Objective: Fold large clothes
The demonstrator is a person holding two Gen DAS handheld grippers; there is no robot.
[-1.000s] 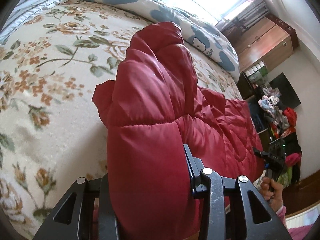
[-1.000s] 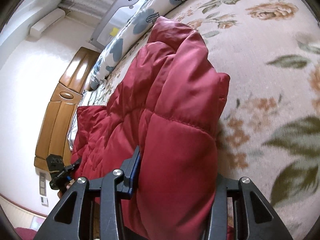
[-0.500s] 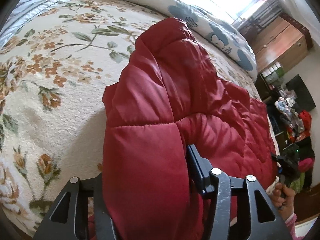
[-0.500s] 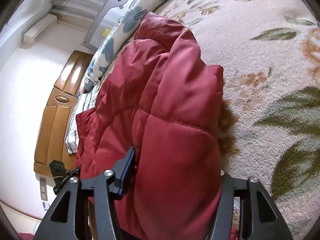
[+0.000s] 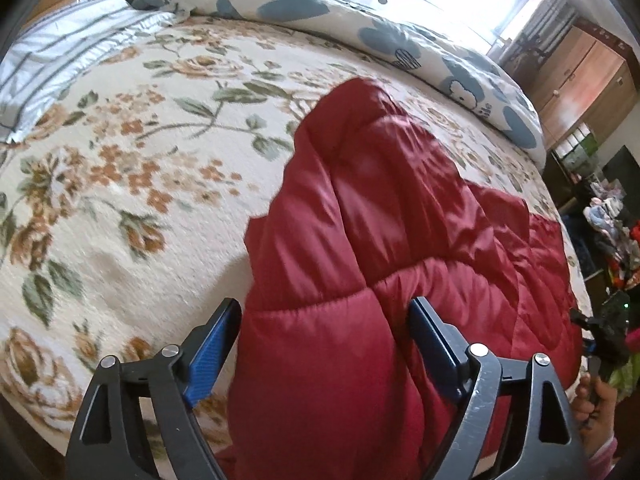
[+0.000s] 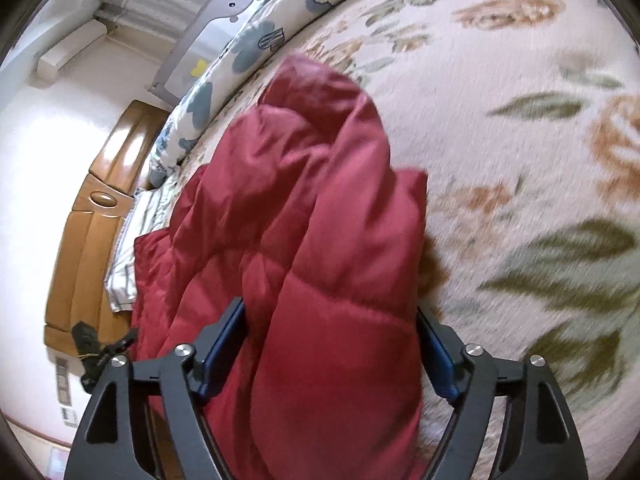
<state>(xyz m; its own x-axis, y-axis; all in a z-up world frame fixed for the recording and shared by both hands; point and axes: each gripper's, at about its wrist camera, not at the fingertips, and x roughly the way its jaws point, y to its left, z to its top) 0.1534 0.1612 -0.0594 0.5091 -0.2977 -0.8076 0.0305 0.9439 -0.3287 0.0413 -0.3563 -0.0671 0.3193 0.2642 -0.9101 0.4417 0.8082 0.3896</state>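
A red quilted puffer jacket (image 5: 380,240) lies bunched on a floral bedspread (image 5: 120,168). My left gripper (image 5: 324,332) has its jaws spread wide; the left blue pad (image 5: 212,344) stands clear of the fabric, the jacket's edge resting between the fingers. In the right wrist view the jacket (image 6: 304,220) fills the space between the fingers of my right gripper (image 6: 332,344), whose jaws are also spread with both blue pads showing beside the fabric. The right gripper also shows at the left wrist view's far right (image 5: 604,336).
A blue-and-white patterned duvet (image 5: 400,28) runs along the far side of the bed. A striped pillow (image 5: 60,56) lies at the head by the wooden headboard (image 6: 80,232). A wooden wardrobe (image 5: 580,88) and cluttered shelves stand beyond the bed.
Both grippers have opened and let go of the jacket's edge; the blue pads now show. The jacket has sunk lower onto the bedspread.
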